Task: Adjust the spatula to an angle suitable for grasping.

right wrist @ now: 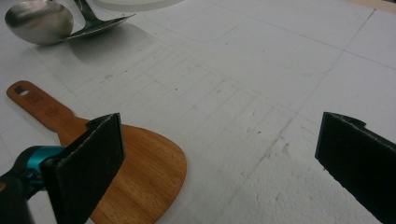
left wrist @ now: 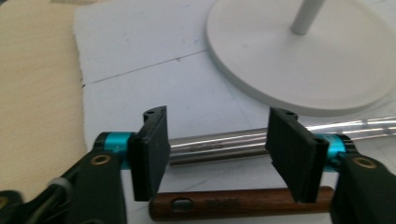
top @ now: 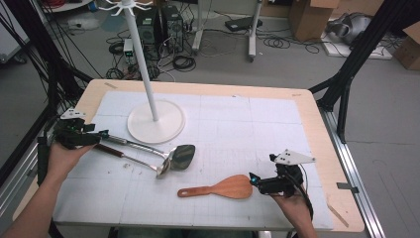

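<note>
got my left gripper (left wrist: 217,151) open near the table's left edge, fingers (left wrist: 152,151) straddling the steel handle (left wrist: 217,145) lying crosswise between them, while the right gripper (right wrist: 219,163) sits wide open, empty, beside the wooden spatula (right wrist: 135,172).

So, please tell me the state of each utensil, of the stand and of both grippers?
Left gripper: open, jaws astride the steel handle.
Right gripper: open, beside the paddle.
Flat wooden rice paddle: lying flat, free.
Steel turner: lying on the mat.
Steel ladle with brown handle: lying.
White hook stand: upright.
</note>
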{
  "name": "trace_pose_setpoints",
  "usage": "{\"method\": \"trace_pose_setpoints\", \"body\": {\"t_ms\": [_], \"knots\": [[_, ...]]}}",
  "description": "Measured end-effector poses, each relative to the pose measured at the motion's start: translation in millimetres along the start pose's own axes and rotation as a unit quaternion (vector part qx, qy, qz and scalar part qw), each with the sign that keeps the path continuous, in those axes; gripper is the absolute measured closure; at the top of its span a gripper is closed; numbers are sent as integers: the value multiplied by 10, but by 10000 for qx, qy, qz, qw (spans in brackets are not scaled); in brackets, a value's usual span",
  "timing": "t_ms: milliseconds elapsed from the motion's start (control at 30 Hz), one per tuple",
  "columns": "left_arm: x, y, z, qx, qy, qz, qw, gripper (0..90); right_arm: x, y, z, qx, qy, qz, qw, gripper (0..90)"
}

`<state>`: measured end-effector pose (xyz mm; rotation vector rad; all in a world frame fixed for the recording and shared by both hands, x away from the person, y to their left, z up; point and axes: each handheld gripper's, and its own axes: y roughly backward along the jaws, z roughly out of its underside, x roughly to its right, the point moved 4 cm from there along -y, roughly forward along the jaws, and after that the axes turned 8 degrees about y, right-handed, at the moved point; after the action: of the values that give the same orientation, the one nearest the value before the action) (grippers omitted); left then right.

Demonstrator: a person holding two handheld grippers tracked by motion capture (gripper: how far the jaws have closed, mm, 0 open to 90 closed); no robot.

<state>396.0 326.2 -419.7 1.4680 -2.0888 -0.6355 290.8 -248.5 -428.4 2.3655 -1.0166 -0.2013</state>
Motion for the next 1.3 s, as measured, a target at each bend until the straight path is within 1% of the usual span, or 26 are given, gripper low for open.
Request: {"method": "trace_pose_setpoints", "body": {"t_ms": [33, 67, 100, 133, 167, 200, 233, 267, 300, 367, 467, 567, 633, 667, 700, 733, 767, 867, 967, 1000, 1067, 1133, 1300], "knots": [[-79, -40, -1, -35, 86, -103, 9999, 467, 3, 3, 6, -6, -24, 0, 10000, 3], [-79, -40, -1, -35, 86, -103, 9999, 490, 7, 3, 10, -2, -25, 3, 10000, 4], [-119, -56, -1, -40, 154, -135, 9998, 524, 8, 6, 12, -8, -55, 10, 10000, 4], [-155, -71, 0, -47, 219, -154, 9996, 524, 8, 6, 12, -8, -55, 10, 10000, 4], [-218, -106, 9, -66, 285, -249, 9993, 592, 20, 10, 19, 3, -34, 2, 10000, 4], [-246, -126, 17, -99, 294, -270, 9992, 613, 21, 11, 21, 2, -42, 2, 10000, 4], [-246, -126, 17, -99, 294, -270, 9992, 643, 21, 11, 21, 2, -42, 2, 10000, 4], [-277, -154, 30, -151, 330, -321, 9988, 643, 23, 15, 23, -3, -41, 0, 10000, 4], [-312, -183, 50, -231, 405, -265, 9986, 720, 28, 17, 27, 8, -50, 13, 10000, 4], [-324, -199, 60, -270, 419, -302, 9983, 793, 31, 19, 30, 5, -42, 18, 10000, 4], [-347, -230, 70, -272, 355, -441, 9980, 879, 27, 21, 31, -10, -63, 24, 10000, 4], [-342, -266, 85, -355, 267, -461, 9979, 894, 25, 13, 34, -29, -49, 24, 10000, 4], [-343, -280, 91, -390, 252, -467, 9978, 894, 24, 11, 33, -28, -51, 23, 10000, 4], [-342, -300, 98, -397, 274, -469, 9977, 894, 27, 16, 34, -33, -40, 22, 10000, 4], [-350, -317, 105, -405, 296, -535, 9973, 894, 28, 16, 36, -28, -38, 20, 10000, 4], [-350, -317, 105, -405, 296, -535, 9973, 894, 28, 16, 36, -28, -38, 20, 10000, 4], [-364, -331, 110, -419, 341, -516, 9972, 894, 29, 20, 39, -35, -65, 32, 10000, 4], [-370, -345, 121, -479, 342, -516, 9969, 894, 32, 22, 42, -32, -65, 28, 10000, 4], [-363, -371, 135, -495, 400, -449, 9970, 894, 36, 22, 44, -28, -53, 28, 10000, 4], [-350, -382, 135, -503, 381, -403, 9972, 894, 32, 24, 45, -42, -80, 32, 10000, 4], [-346, -386, 135, -514, 347, -438, 9971, 894, 32, 25, 46, -42, -80, 32, 10000, 4], [-351, -388, 137, -525, 364, -425, 9970, 895, 33, 27, 47, -39, -71, 32, 10000, 4], [-346, -381, 150, -576, 352, -307, 9972, 896, 34, 26, 46, -40, -75, 37, 10000, 4]]}}
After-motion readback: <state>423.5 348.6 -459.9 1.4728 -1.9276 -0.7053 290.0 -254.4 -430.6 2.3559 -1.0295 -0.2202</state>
